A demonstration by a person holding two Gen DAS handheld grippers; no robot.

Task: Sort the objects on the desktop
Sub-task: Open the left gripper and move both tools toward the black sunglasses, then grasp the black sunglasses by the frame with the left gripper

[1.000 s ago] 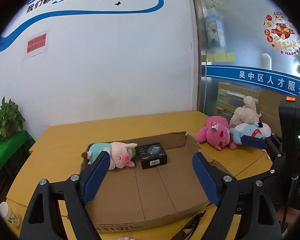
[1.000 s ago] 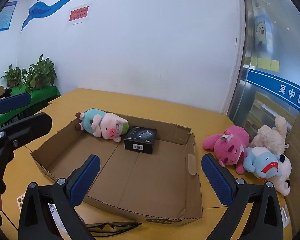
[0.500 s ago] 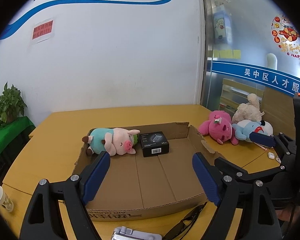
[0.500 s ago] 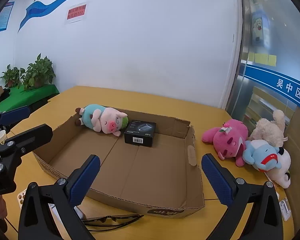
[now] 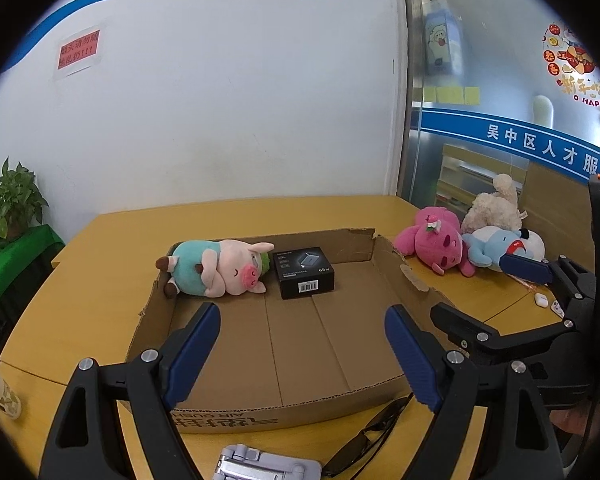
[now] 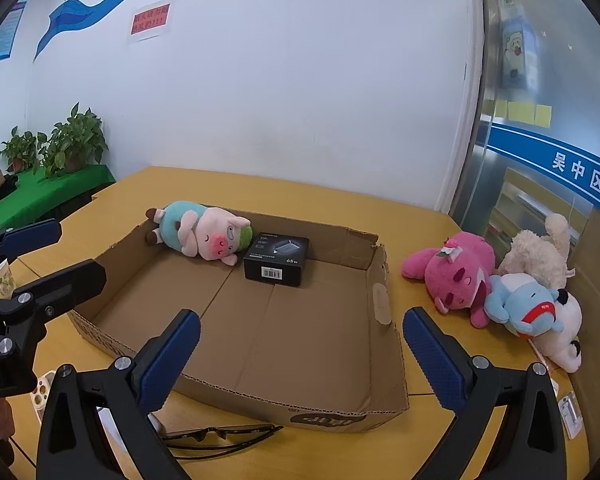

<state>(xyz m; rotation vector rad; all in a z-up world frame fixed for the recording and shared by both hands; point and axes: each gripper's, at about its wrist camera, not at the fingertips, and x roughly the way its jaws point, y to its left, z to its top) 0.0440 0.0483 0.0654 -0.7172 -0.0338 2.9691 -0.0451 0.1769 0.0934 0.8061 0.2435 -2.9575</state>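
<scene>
A shallow cardboard box (image 5: 236,420) (image 6: 380,320) lies on the yellow table. Inside at its far end lie a pink pig plush (image 5: 216,268) (image 6: 204,232) and a black charger box (image 5: 304,272) (image 6: 278,258). Right of the box lie a pink plush (image 5: 436,240) (image 6: 456,272), a blue plush (image 5: 492,248) (image 6: 528,308) and a cream plush (image 5: 496,208) (image 6: 544,252). My left gripper (image 5: 302,348) is open and empty above the box's near part. My right gripper (image 6: 300,356) is open and empty above the box's near right part.
Dark sunglasses (image 5: 368,440) (image 6: 220,438) lie on the table in front of the box. A grey folding stand (image 5: 260,464) is at the near edge. A paper cup (image 5: 0,392) (image 6: 0,280) stands at the left. Potted plants (image 6: 56,144) stand on a green side table.
Both grippers have pulled back and up from the box, so the table in front with the sunglasses and the stand has come into view. Both stay open. The objects have not moved.
</scene>
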